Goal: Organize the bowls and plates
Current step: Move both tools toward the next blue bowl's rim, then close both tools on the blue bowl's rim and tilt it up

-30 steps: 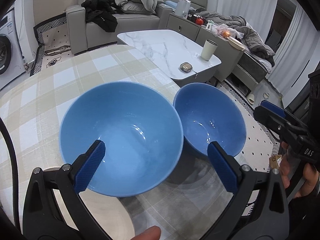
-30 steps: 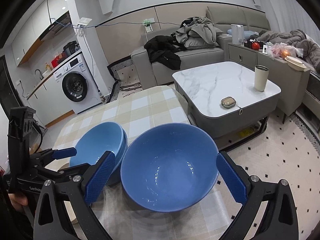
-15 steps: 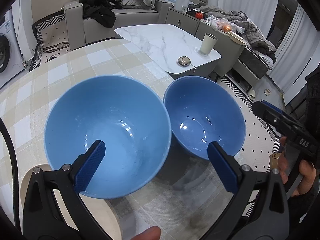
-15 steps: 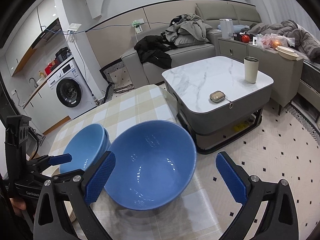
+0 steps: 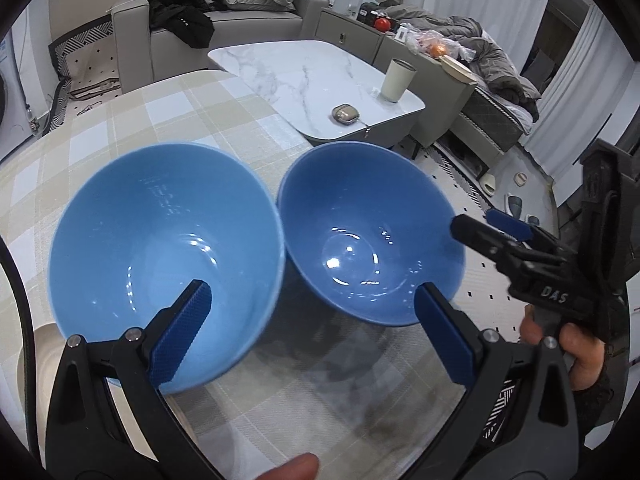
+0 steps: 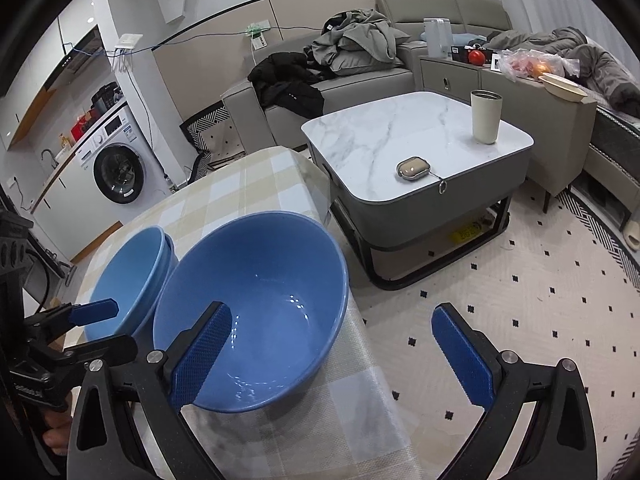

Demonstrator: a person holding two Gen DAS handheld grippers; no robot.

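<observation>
Two bowls stand side by side on the checked tablecloth (image 5: 168,112). The light blue bowl (image 5: 164,256) is on the left and the darker blue bowl (image 5: 372,236) on the right. My left gripper (image 5: 312,332) hangs over them; its jaws are closing but still wide. One pad is above the light bowl's inside, with that bowl's near right wall between the pads, untouched. My right gripper (image 6: 330,356) is open, straddling the darker bowl's (image 6: 248,312) right wall. The light blue bowl (image 6: 128,276) seems nested in another.
A pale plate (image 5: 32,348) peeks out under the light bowl at the near left. The table's edge (image 6: 360,320) runs just right of the darker bowl, with dotted floor beyond. A marble coffee table (image 6: 416,140) with a cup (image 6: 486,116) stands behind.
Both grippers have dropped closer to the bowls. The right gripper has shifted right, so its outer finger now hangs past the table edge. The left jaws have narrowed slightly.
</observation>
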